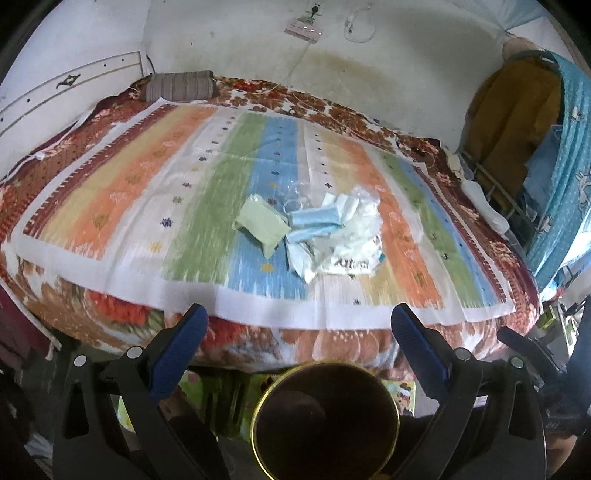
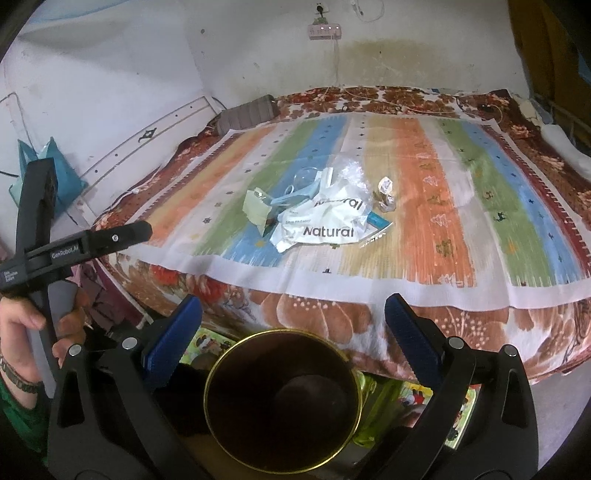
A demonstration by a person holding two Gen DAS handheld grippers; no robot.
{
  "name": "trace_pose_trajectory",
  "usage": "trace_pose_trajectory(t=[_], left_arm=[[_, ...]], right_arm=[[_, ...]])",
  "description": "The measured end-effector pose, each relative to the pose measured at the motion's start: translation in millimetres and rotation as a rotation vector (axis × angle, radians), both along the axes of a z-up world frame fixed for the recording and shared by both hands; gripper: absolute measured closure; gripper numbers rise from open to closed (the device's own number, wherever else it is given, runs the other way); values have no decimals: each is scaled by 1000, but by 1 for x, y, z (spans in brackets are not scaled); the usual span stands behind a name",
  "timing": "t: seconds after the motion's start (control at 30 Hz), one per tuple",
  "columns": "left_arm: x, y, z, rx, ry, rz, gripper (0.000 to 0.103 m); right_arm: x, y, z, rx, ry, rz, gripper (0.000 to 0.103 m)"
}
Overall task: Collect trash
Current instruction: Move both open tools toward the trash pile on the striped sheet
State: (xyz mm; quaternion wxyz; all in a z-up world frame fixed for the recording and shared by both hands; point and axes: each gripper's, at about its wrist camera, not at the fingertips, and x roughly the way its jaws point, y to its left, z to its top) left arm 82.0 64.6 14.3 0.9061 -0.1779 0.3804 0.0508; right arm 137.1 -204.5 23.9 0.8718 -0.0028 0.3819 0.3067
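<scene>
A pile of trash lies mid-bed on a striped cloth (image 1: 129, 177): a pale green packet (image 1: 263, 223), blue face masks (image 1: 316, 221), a white "Natural" wrapper (image 2: 325, 218) and a small crumpled wrapper (image 2: 386, 195). A dark bin with a gold rim (image 1: 325, 417) stands on the floor below the bed edge; it also shows in the right wrist view (image 2: 282, 400). My left gripper (image 1: 299, 325) is open and empty above the bin. My right gripper (image 2: 293, 317) is open and empty above the bin. The left gripper's body (image 2: 74, 243) shows at left in the right wrist view.
A floral blanket (image 2: 314, 314) covers the bed under the cloth. A striped pillow (image 1: 181, 85) lies at the far edge by the wall. A power strip (image 2: 324, 32) hangs on the wall. Blue fabric and a rack (image 1: 554, 166) stand at right.
</scene>
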Motion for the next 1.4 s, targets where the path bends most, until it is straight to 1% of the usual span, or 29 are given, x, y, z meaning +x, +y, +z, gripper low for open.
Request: trace_pose_trajectory(t=[0.17, 0.27, 0.33, 0.43, 0.57, 0.67, 0.73, 0.8, 0.87, 0.93, 1.03, 1.17, 1.3, 1.4], left_arm=[[19, 16, -4, -52, 28, 17, 6], [29, 17, -6, -24, 56, 2, 6], [35, 15, -8, -7, 81, -32, 6], [40, 15, -12, 19, 101, -42, 6], [51, 15, -14, 90, 119, -54, 6], [64, 14, -19, 152, 150, -75, 6], [72, 7, -23, 241, 168, -119, 6], [78, 0, -24, 322, 151, -161, 6], [83, -4, -25, 372, 131, -198, 6], [89, -6, -26, 395, 119, -223, 6], [99, -10, -31, 423, 109, -267, 6], [114, -16, -45, 456, 117, -343, 6], [124, -14, -53, 449, 100, -369, 6], [133, -10, -58, 449, 84, -382, 6]], right_arm=[[16, 12, 3, -10, -2, 18, 9], [26, 20, 4, -16, 2, 24, 9], [32, 24, 5, -17, 9, 26, 9], [40, 31, 5, -35, 12, 36, 9], [54, 36, 2, -22, 46, 36, 9], [65, 42, 1, -27, 51, 31, 9], [74, 43, -1, -3, 80, 30, 9], [85, 45, -3, 11, 106, 18, 9], [94, 46, -5, 10, 117, 8, 10], [103, 48, -8, 26, 147, 2, 10], [112, 51, -9, 31, 149, -8, 10], [130, 62, -19, 45, 196, -9, 12], [147, 69, -30, 65, 241, -17, 14], [159, 73, -39, 66, 262, -30, 18]])
